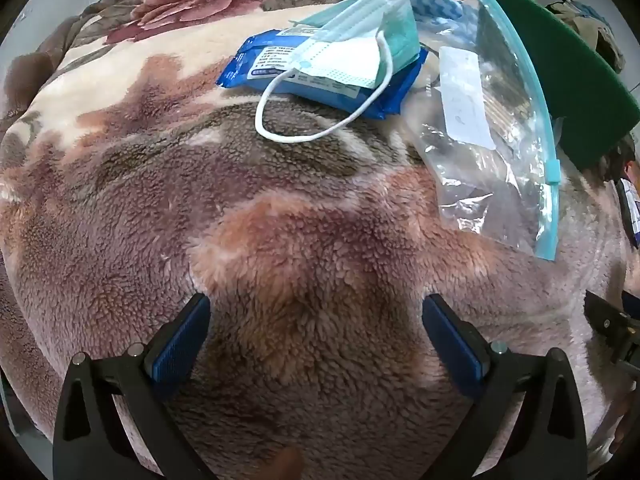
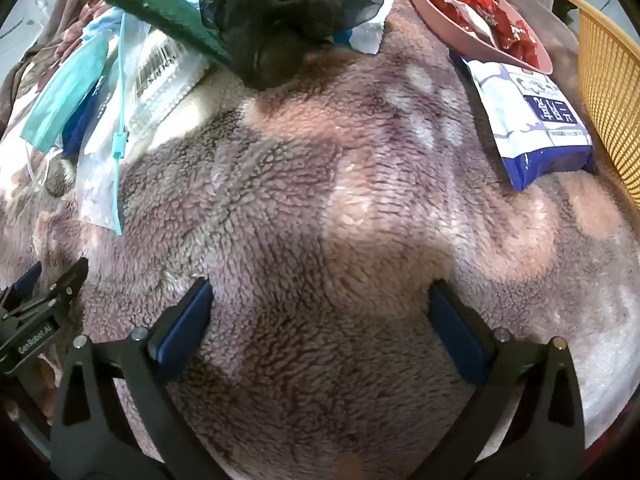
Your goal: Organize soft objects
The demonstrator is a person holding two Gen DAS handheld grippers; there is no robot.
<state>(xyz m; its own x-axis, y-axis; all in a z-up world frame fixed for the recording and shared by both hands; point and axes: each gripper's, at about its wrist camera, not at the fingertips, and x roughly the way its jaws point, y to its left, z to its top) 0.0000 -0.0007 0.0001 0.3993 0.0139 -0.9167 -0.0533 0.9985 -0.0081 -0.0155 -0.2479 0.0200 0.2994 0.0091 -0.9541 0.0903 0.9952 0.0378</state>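
A blue-green face mask [image 1: 360, 36] lies on a blue wipes packet [image 1: 280, 68] on the fuzzy floral blanket [image 1: 280, 220]. Right of them lies a clear zip bag [image 1: 492, 140] and a green sponge pad [image 1: 560, 64]. My left gripper [image 1: 316, 320] is open and empty, low over the blanket, short of these things. In the right wrist view the mask [image 2: 64, 96], zip bag [image 2: 120, 120], green pad [image 2: 160, 12] and a black gauzy cloth [image 2: 280, 12] lie far left and ahead. My right gripper [image 2: 320, 308] is open and empty over bare blanket.
A pink tray [image 2: 532, 60] of red snack packets sits at the far right, with a blue-white packet [image 2: 536, 120] in front of it and a yellow mesh basket [image 2: 612, 92] at the right edge. The left gripper [image 2: 44, 304] shows at the lower left.
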